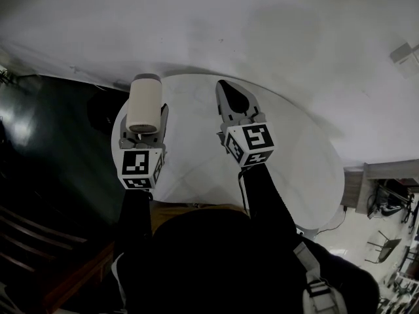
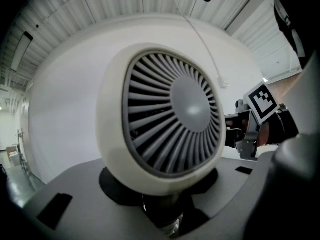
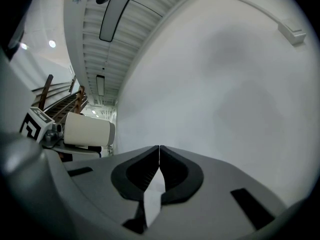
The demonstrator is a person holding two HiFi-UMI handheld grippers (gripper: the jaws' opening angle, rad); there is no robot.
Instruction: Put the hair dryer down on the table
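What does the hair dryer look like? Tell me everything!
The hair dryer has a short, creamy-white barrel that looks like smooth plastic. The end facing the person is a grey grille of thin curved fins around a plain hub. Its dark handle goes down into the left gripper, whose jaws clamp it. It is held roughly level, by the left edge of the round white table.

Matt plastic hair dryer, smooth table
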